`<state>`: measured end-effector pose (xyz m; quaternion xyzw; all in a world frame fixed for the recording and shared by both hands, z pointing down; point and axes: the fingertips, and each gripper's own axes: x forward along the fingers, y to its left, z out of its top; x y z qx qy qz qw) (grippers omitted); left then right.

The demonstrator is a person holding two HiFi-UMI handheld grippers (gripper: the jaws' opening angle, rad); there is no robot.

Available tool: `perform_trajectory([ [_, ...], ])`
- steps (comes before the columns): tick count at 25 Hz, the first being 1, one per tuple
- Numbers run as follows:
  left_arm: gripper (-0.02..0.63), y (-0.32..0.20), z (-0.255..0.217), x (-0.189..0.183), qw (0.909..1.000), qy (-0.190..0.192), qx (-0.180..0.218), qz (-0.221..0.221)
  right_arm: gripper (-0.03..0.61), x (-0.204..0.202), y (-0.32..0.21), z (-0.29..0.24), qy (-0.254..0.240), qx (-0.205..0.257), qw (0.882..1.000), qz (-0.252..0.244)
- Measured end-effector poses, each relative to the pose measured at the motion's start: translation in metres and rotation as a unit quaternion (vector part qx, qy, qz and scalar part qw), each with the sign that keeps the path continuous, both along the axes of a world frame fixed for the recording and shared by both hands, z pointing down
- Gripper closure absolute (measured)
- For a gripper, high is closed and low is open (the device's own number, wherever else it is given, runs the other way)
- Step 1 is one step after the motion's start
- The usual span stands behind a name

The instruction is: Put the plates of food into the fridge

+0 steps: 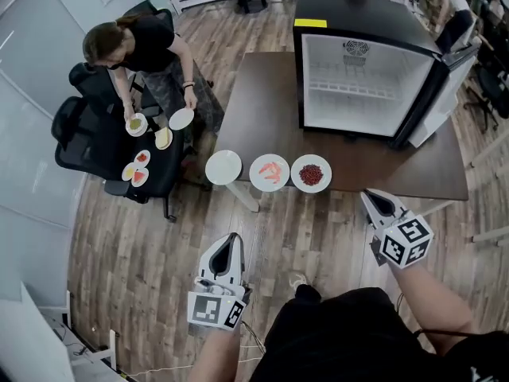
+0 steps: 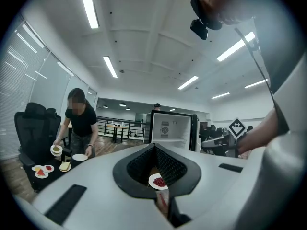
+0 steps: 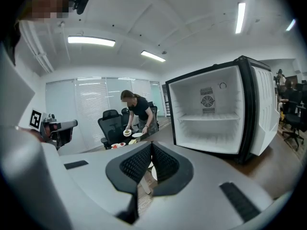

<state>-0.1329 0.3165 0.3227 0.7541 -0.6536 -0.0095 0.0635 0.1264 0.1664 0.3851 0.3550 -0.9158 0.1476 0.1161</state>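
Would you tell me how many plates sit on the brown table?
3, in a row along its near edge: empty plate left, pink-food plate middle, red-food plate right. None looks hidden.

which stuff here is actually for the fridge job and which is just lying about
For the job: open fridge; plate of dark red food; plate of pink food; brown table under them.

Lying about: empty white plate; black office chair; small plates of food on it; person beside it.
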Motion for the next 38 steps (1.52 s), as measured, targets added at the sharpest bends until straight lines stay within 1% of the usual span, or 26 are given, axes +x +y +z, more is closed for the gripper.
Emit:
perform_trajectory([
  [3, 0.611, -0.021, 0.005, -0.012, 0.9999, 0.007, 0.005, 0.012, 0.574, -0.008, -0.012, 0.000, 0.005, 0.001, 1.000, 0.010],
  [6, 0.611, -0.042, 0.004, -0.038, 0.9999, 0.013, 0.008, -0.001, 0.574, -0.022, -0.019, 0.003, -0.018, -0.009, 1.000, 0.002],
  [9, 0.611, -0.062, 0.002, -0.053, 0.9998, 0.017, 0.005, -0.001, 0.574, -0.027, -0.031, 0.009, -0.029, -0.028, 0.999, 0.012],
  [11, 0.611, -0.074, -0.001, -0.053, 0.9999, 0.009, 0.006, 0.008, 0.574, -0.029, -0.035, 0.017, -0.034, -0.035, 0.999, 0.017],
  [15, 0.611, -0.098, 0.000, -0.052, 0.9998, -0.003, -0.005, 0.020, 0.574, -0.034, -0.037, 0.042, -0.067, -0.059, 0.996, 0.015],
  [17, 0.611, -0.107, 0.000, -0.055, 0.9998, -0.006, -0.007, 0.016, 0.574, -0.033, -0.040, 0.060, -0.079, -0.078, 0.993, 0.028],
  [20, 0.611, -0.119, -0.001, -0.051, 0.9998, -0.011, -0.001, 0.015, 0.574, -0.028, -0.054, 0.091, -0.100, -0.114, 0.987, 0.060],
  [24, 0.611, -0.128, 0.010, -0.033, 0.9992, -0.022, -0.004, 0.032, 0.574, -0.018, -0.066, 0.133, -0.096, -0.148, 0.981, 0.083],
  [30, 0.611, -0.155, 0.033, -0.036, 0.9984, -0.030, -0.033, 0.034, 0.572, -0.031, -0.070, 0.182, -0.090, -0.190, 0.973, 0.091],
  [31, 0.611, -0.158, 0.037, -0.035, 0.9981, -0.033, -0.038, 0.037, 0.567, -0.034, -0.069, 0.191, -0.095, -0.205, 0.970, 0.091],
  [33, 0.611, -0.163, 0.043, -0.032, 0.9969, -0.044, -0.049, 0.044, 0.507, -0.041, -0.065, 0.210, -0.115, -0.247, 0.958, 0.095],
  [34, 0.611, -0.166, 0.046, -0.030, 0.9961, -0.052, -0.053, 0.047, 0.490, -0.044, -0.064, 0.219, -0.126, -0.266, 0.951, 0.098],
  [36, 0.611, -0.172, 0.051, -0.030, 0.9943, -0.070, -0.060, 0.054, 0.463, -0.050, -0.067, 0.232, -0.140, -0.290, 0.941, 0.105],
  [38, 0.611, -0.178, 0.056, -0.032, 0.9932, -0.077, -0.067, 0.056, 0.430, -0.057, -0.073, 0.243, -0.157, -0.311, 0.931, 0.113],
])
